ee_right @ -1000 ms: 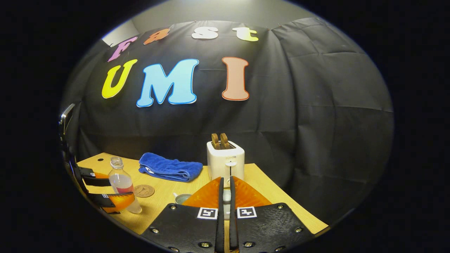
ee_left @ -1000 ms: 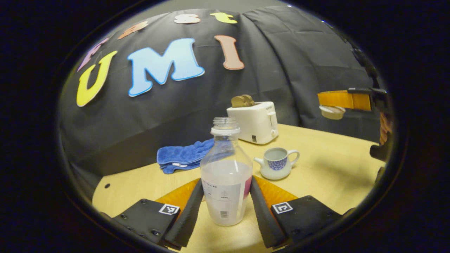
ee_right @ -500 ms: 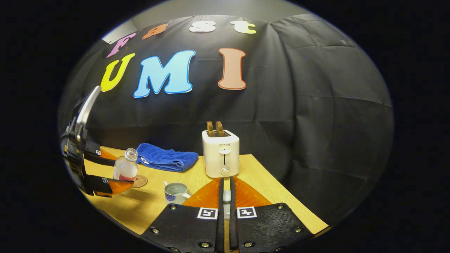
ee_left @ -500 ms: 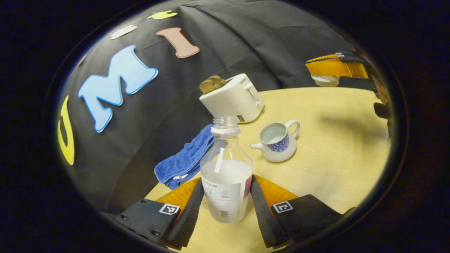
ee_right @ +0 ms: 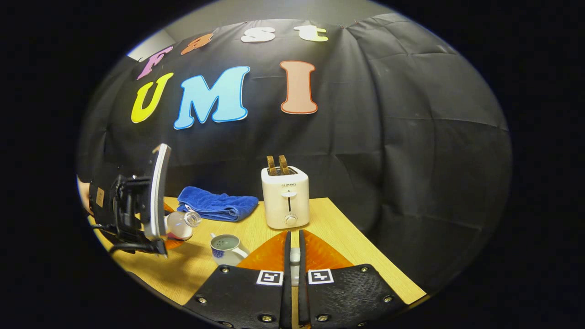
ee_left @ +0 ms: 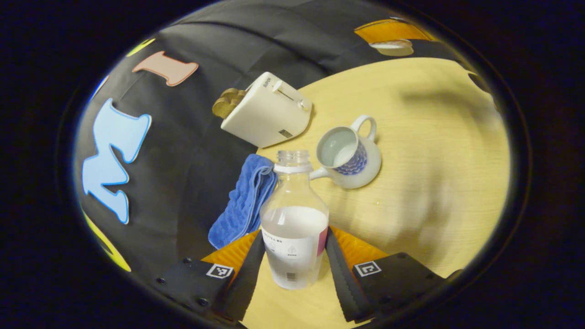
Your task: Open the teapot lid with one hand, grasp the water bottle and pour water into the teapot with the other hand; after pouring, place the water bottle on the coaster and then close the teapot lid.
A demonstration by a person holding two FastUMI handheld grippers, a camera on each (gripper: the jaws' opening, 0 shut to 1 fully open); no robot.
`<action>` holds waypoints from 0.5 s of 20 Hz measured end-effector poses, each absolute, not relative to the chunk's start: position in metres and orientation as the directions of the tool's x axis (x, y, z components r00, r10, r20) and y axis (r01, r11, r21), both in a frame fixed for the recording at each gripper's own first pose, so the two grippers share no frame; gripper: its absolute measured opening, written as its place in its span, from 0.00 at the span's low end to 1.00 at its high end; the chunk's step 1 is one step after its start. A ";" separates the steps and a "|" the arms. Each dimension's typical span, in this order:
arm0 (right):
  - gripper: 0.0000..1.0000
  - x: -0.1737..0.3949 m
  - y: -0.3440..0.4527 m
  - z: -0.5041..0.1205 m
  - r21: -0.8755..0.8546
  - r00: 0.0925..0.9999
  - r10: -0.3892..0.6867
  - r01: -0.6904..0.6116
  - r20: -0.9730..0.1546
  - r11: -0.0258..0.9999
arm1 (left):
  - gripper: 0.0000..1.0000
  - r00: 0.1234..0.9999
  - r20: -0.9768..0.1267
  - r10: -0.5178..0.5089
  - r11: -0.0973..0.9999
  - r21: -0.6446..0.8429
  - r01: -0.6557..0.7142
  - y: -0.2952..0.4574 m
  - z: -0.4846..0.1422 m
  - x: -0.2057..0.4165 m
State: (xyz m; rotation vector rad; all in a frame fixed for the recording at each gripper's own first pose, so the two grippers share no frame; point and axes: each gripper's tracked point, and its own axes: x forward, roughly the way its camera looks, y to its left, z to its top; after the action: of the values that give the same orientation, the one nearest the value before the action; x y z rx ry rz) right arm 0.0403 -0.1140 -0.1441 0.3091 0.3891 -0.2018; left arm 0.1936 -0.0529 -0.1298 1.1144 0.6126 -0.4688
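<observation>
In the left gripper view, the left gripper clamps the uncapped water bottle on both sides, its mouth beside the open teapot. The right gripper view shows the bottle tipped toward the teapot, and the right gripper pinching the lid above the table

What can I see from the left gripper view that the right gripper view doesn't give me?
Left gripper view: down into the open teapot, and the left gripper clamping the water bottle up close. Right gripper view: the bottle tilted towards the teapot from the side, the lid pinched in the right gripper. Both: teapot, bottle, toaster, blue towel, table.
</observation>
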 end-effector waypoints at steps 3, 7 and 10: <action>0.06 0.040 -0.119 -0.150 0.251 0.901 -0.142 0.261 -0.411 0.932 | 0.83 0.740 -0.672 -0.002 0.283 0.710 0.645 -0.050 -0.127 0.203; 0.06 0.039 -0.119 -0.155 0.285 0.899 -0.119 0.256 -0.421 0.924 | 0.83 0.731 -0.681 0.035 0.181 0.724 0.666 -0.054 -0.127 0.211; 0.05 0.040 -0.118 -0.151 0.305 0.908 -0.108 0.245 -0.405 0.920 | 0.84 0.720 -0.691 0.057 0.111 0.721 0.684 -0.059 -0.132 0.217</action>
State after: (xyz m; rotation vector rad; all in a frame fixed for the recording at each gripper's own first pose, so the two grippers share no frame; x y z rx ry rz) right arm 0.0405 -0.1181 -0.1514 0.3592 0.3930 -0.1862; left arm 0.2168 -0.0590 -0.1318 1.4035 0.6627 -0.5133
